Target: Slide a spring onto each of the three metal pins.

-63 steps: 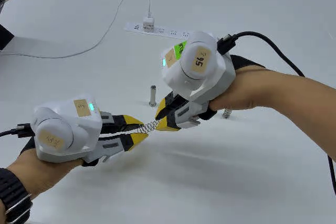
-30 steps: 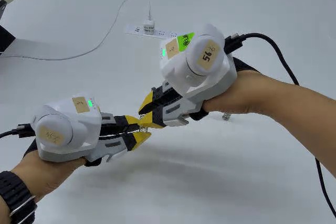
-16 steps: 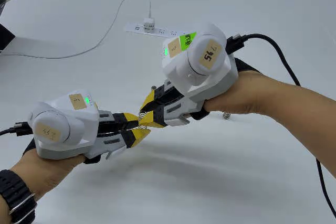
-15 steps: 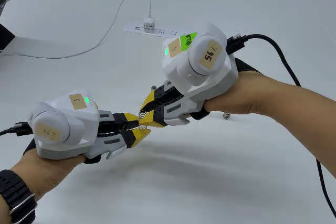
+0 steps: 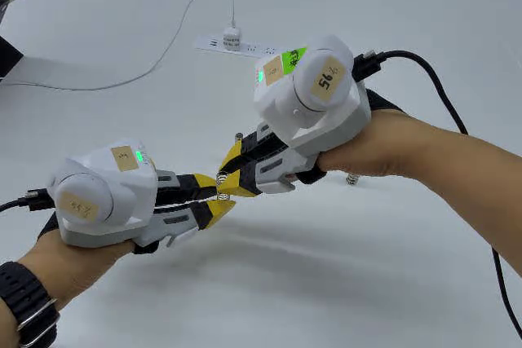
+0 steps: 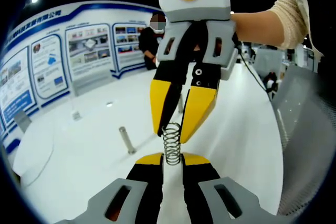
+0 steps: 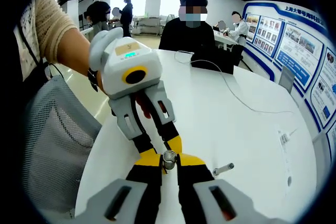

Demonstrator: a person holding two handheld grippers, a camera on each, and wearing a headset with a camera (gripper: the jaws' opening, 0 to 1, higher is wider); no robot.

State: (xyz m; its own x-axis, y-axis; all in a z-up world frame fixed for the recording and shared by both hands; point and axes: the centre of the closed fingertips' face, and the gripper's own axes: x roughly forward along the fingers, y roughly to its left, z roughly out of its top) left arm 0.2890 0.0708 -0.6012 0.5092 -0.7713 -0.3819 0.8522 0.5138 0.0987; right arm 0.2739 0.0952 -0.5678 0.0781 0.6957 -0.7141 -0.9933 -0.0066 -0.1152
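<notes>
White tabletop (image 5: 342, 283) lies under both tools: left tool (image 6: 171, 157) and right tool (image 7: 169, 158) each clench one end of the spring (image 6: 171, 140) in midair; a bare pin (image 6: 126, 140) stands at nine o'clock.

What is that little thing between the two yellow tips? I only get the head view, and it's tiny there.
Observer: A coil spring. In the left gripper view its near end sits between the tips of the left gripper, and its far end between the tips of the right gripper.
Operator: And where is it meant to go?
Observer: Probably onto a bare metal pin. The same view shows the pin standing upright on the white table, off to one side and not touching the spring.
</notes>
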